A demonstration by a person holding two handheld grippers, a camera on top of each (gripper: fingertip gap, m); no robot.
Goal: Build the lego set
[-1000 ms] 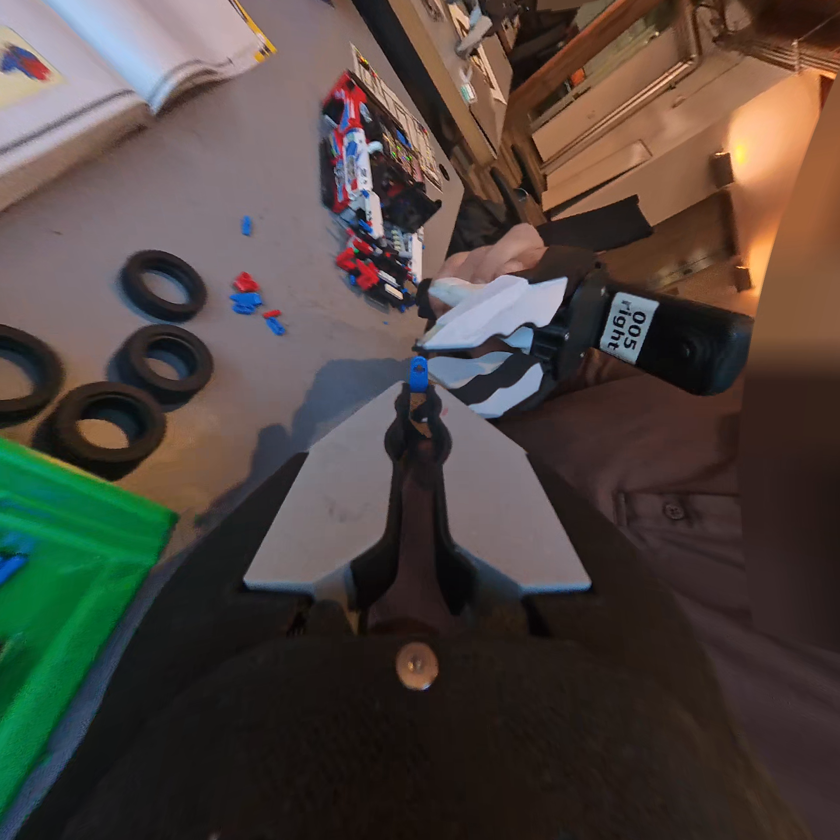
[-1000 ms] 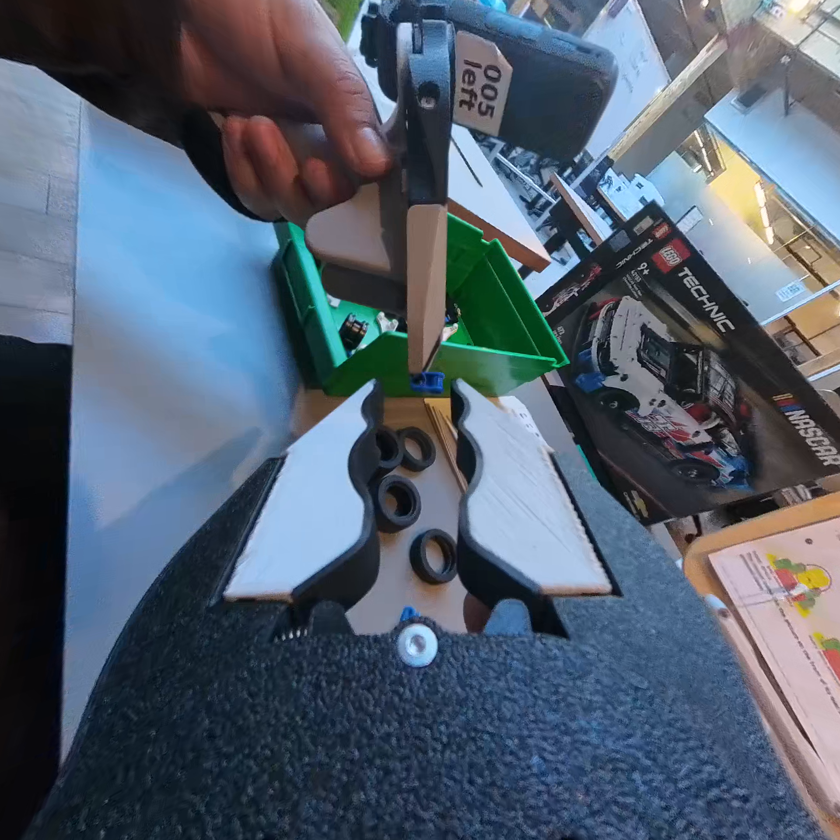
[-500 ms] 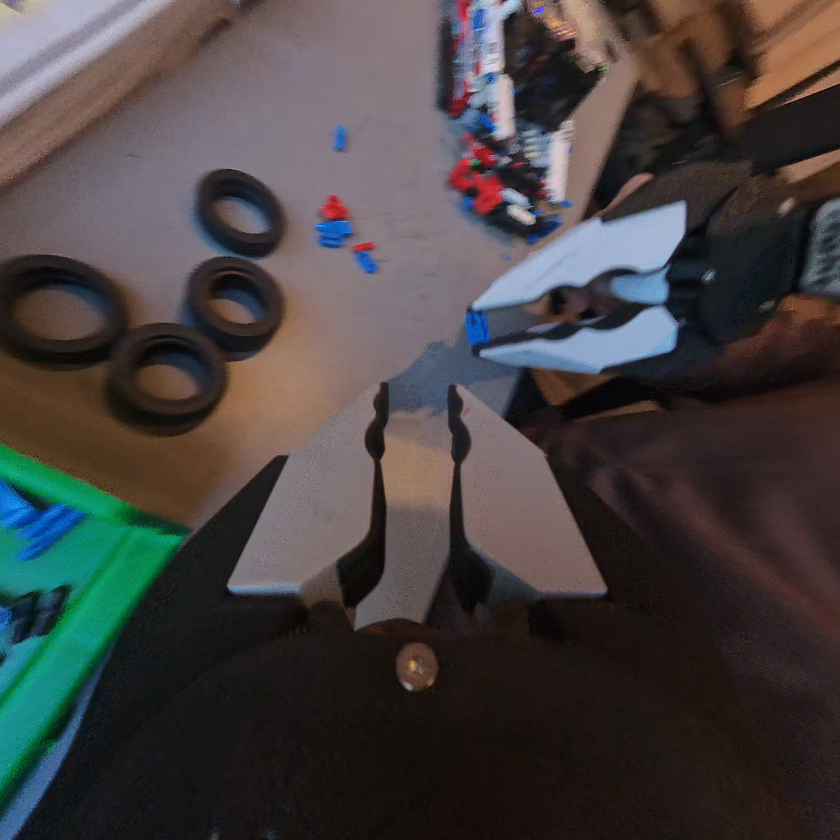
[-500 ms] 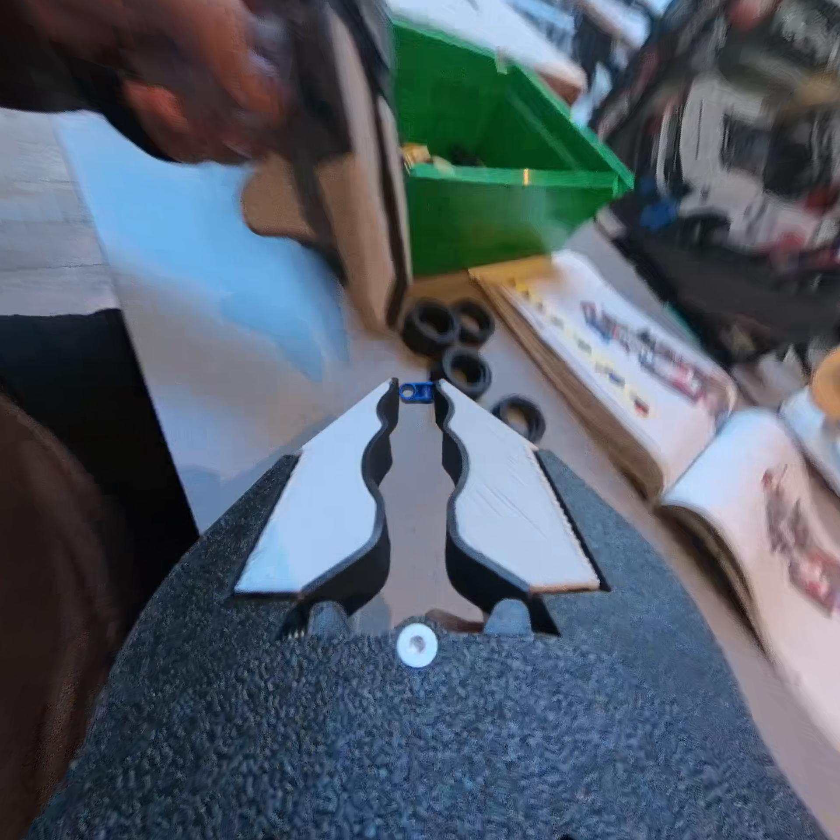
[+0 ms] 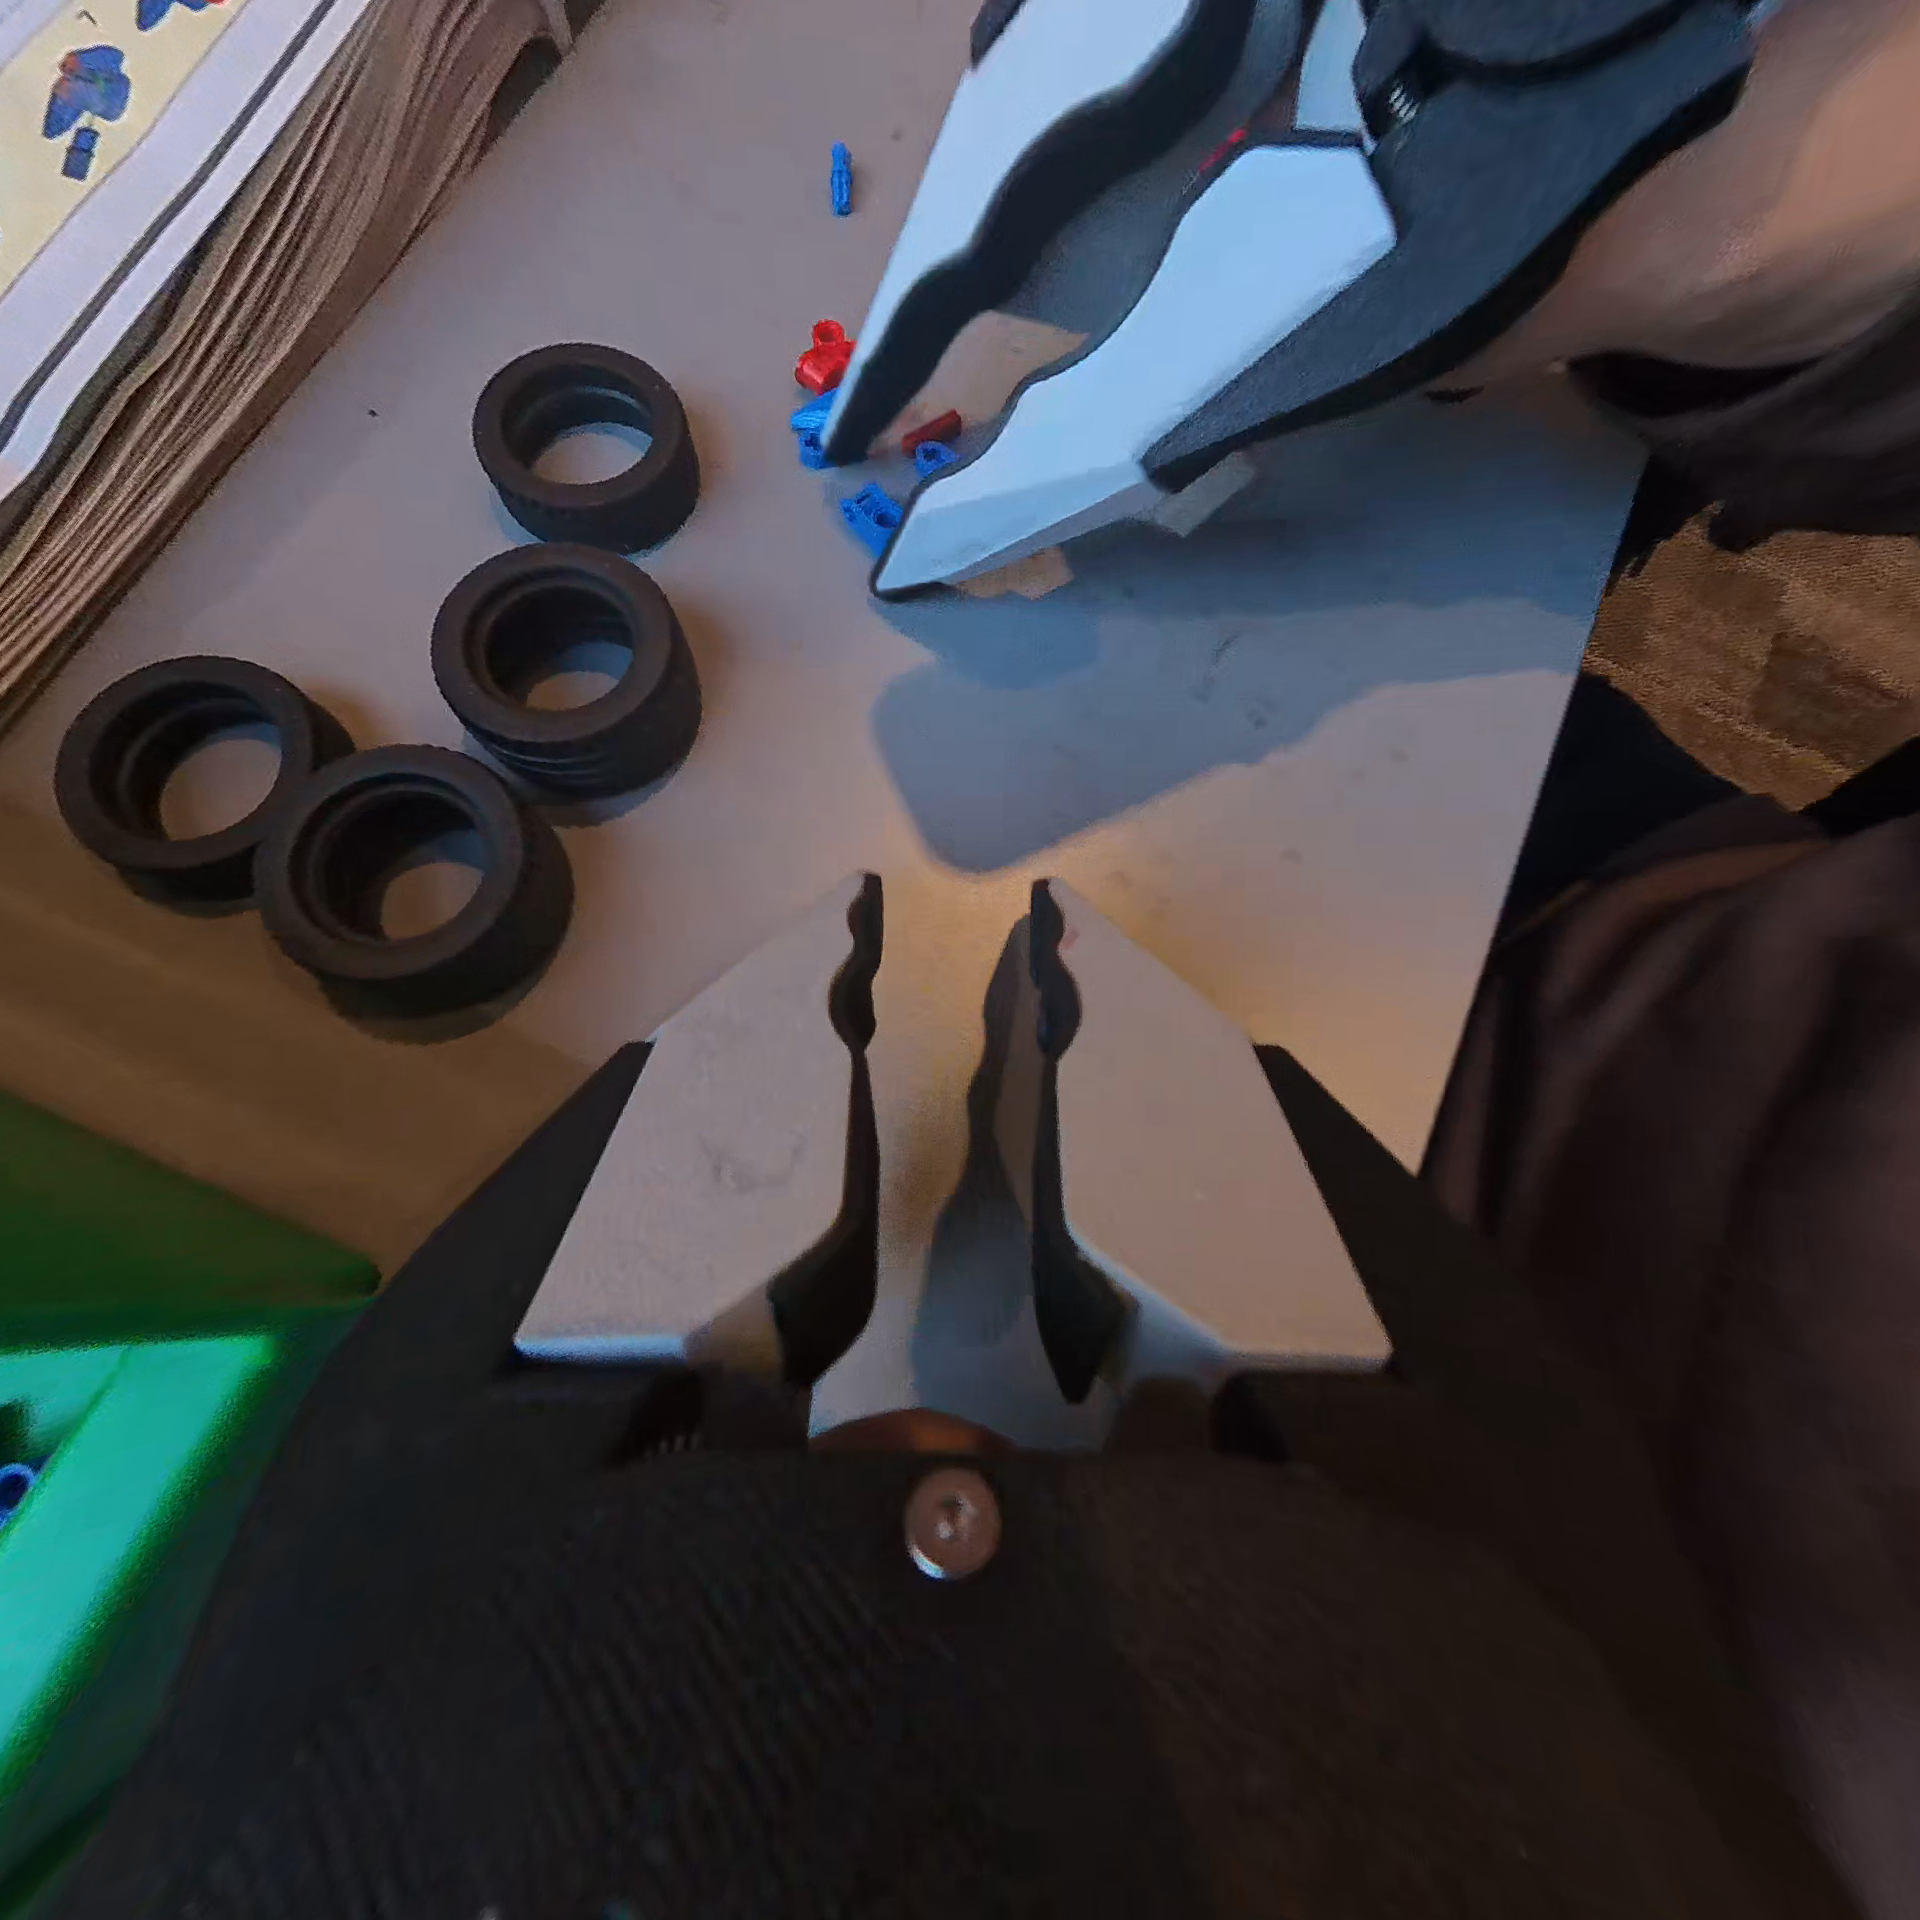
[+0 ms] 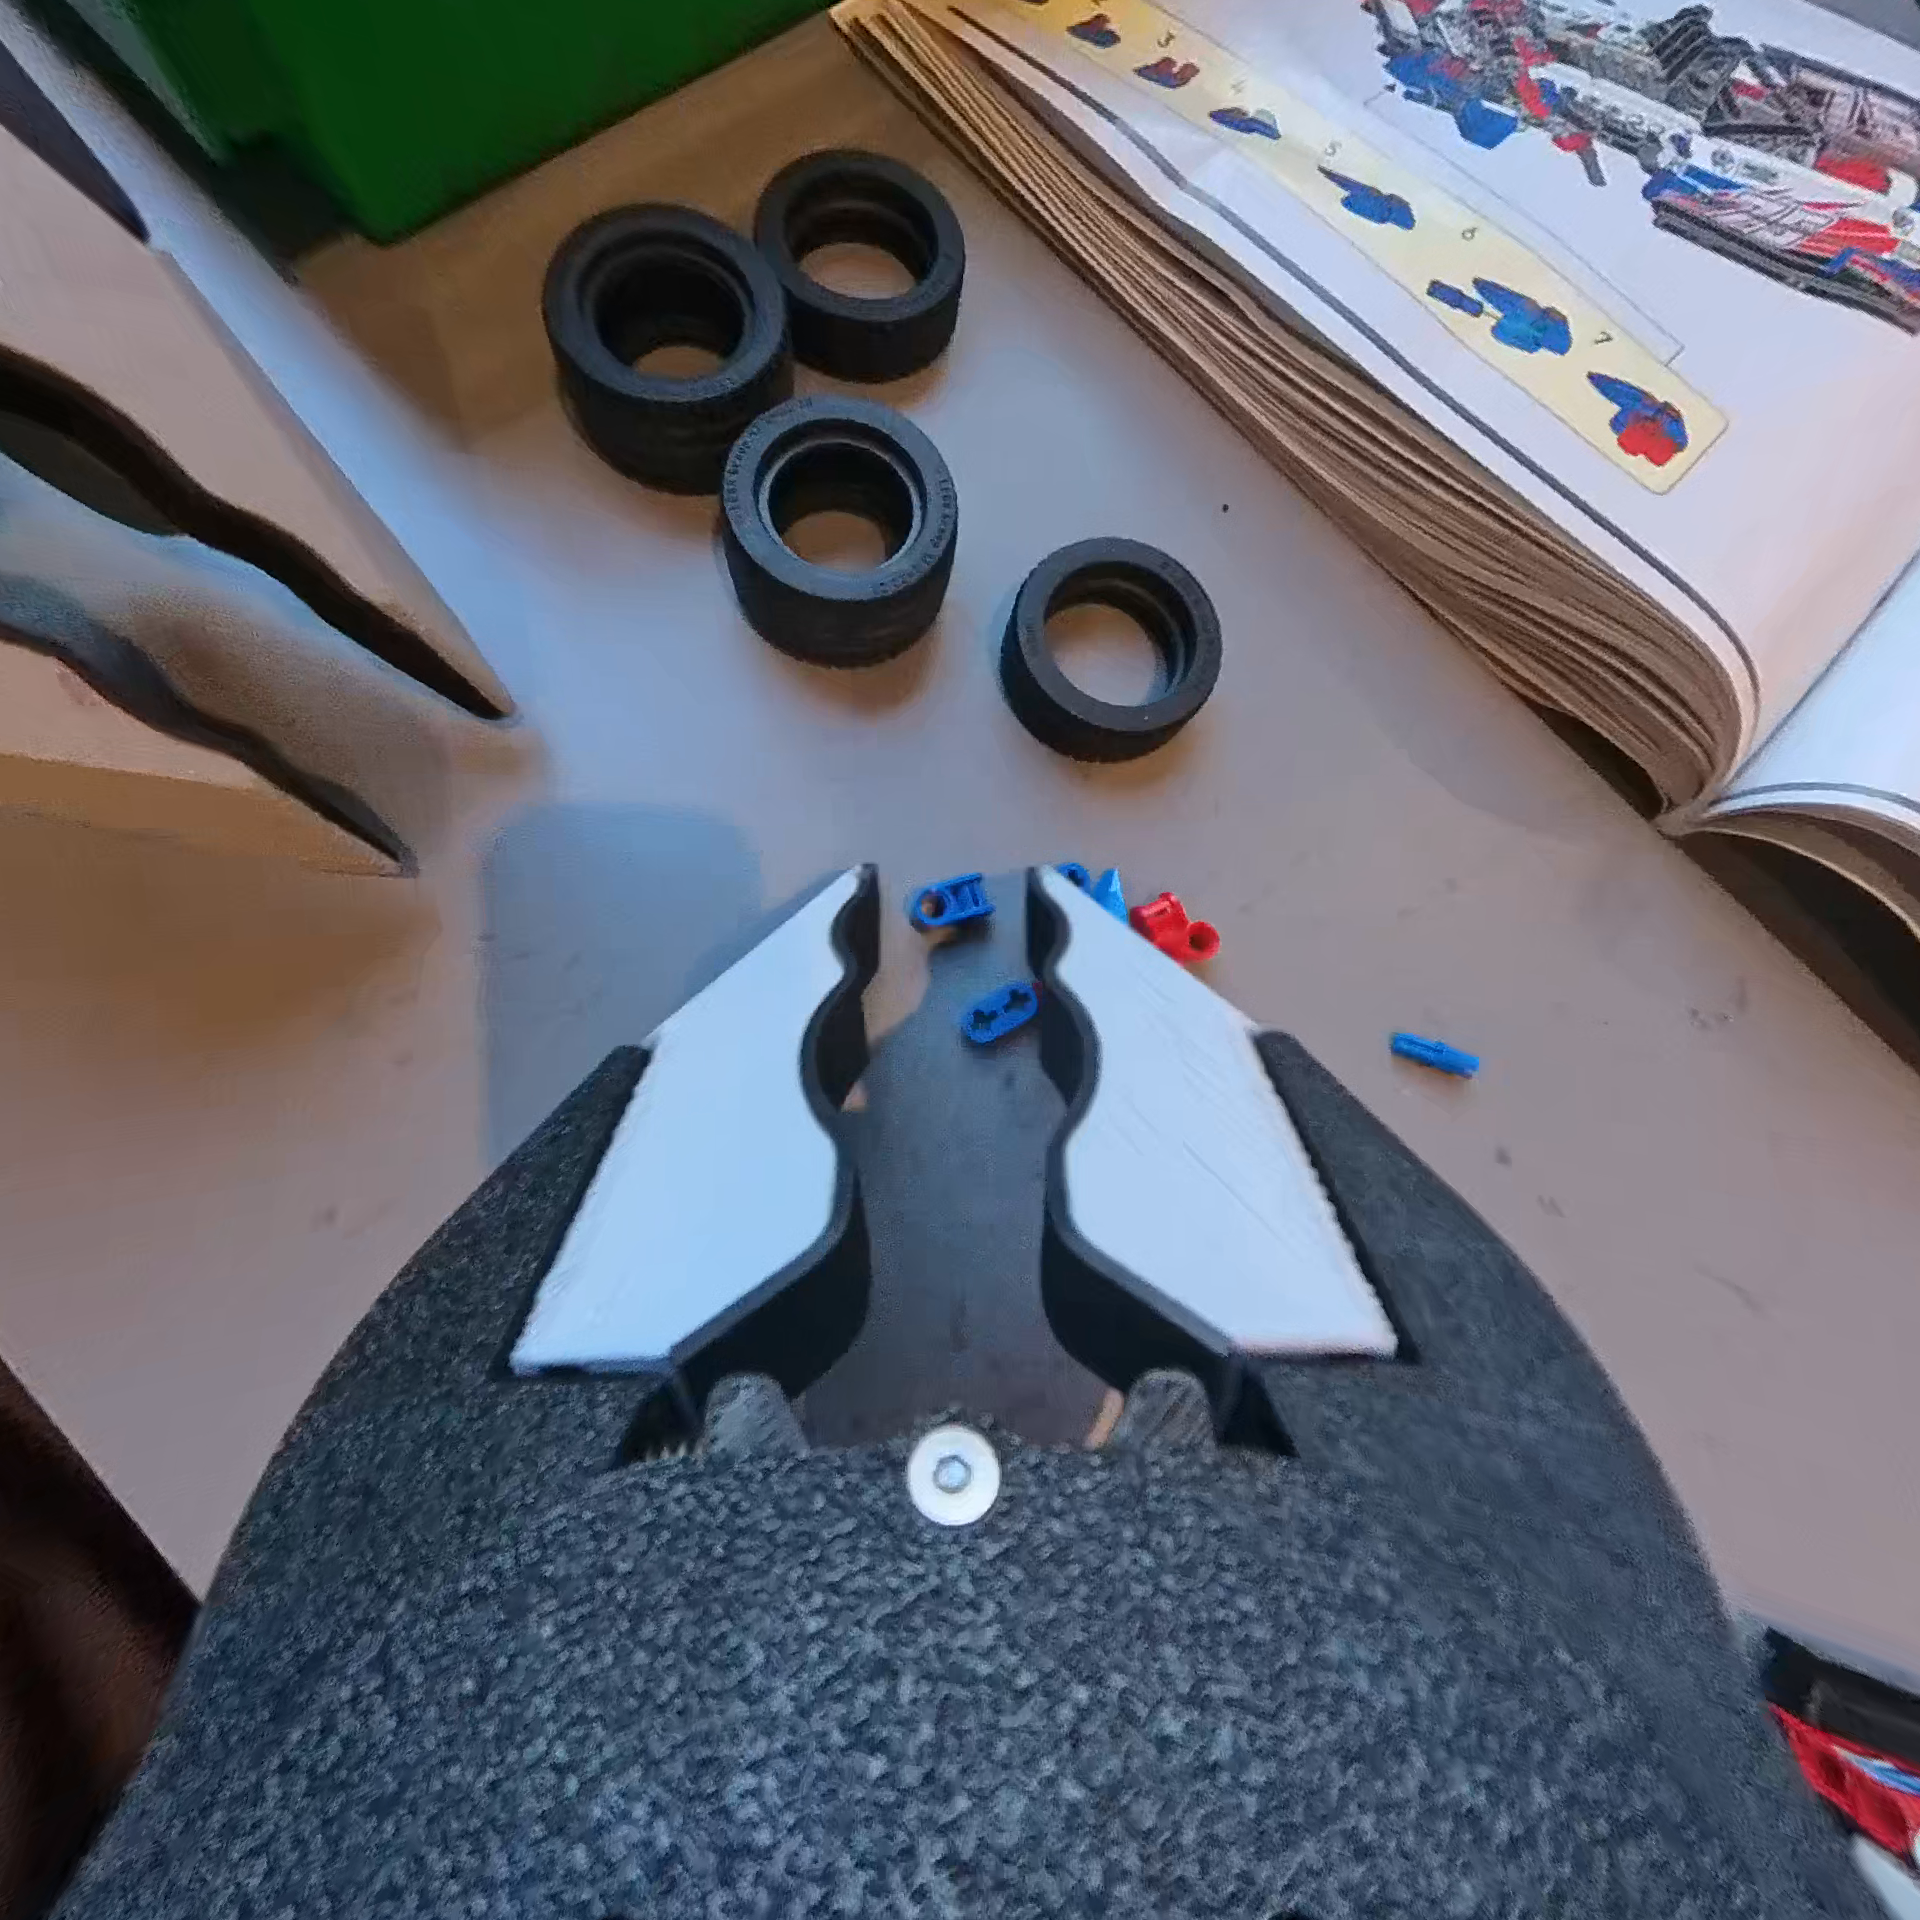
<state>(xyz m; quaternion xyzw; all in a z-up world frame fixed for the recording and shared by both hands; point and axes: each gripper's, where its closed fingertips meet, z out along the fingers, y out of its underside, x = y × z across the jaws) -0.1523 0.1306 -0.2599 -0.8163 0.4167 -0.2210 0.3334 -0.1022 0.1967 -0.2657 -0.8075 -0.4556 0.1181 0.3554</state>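
Blue is the colour that matters: a small blue connector (image 6: 952,902) lies on the bench (image 6: 1455,1195) just ahead of the right hand-held gripper (image 6: 951,883), in line with the gap between its tips, its long axis roughly crosswise to the fingers. A second blue piece (image 6: 1000,1015) lies between the fingers, a little back from the connector, tilted. This hand-held gripper is parted and holds nothing; it points steeply down at the bench, tips low over the pieces. Whether they touch the surface I cannot tell.

Taking the connector as landmark: a red piece (image 6: 1174,923) sits just to its right, past the right finger; a blue pin (image 6: 1434,1055) lies farther right, apart from the cluster. Four black tyres (image 6: 837,530) stand beyond it, the green bin (image 6: 468,94) behind those, and the open instruction booklet (image 6: 1558,343) to the far right.

The left hand-held gripper (image 5: 951,904) hovers well back from the connector, also parted and empty, pointing toward the cluster. The right is clearly nearer, so I judge the pick is its job: close across the connector's length.
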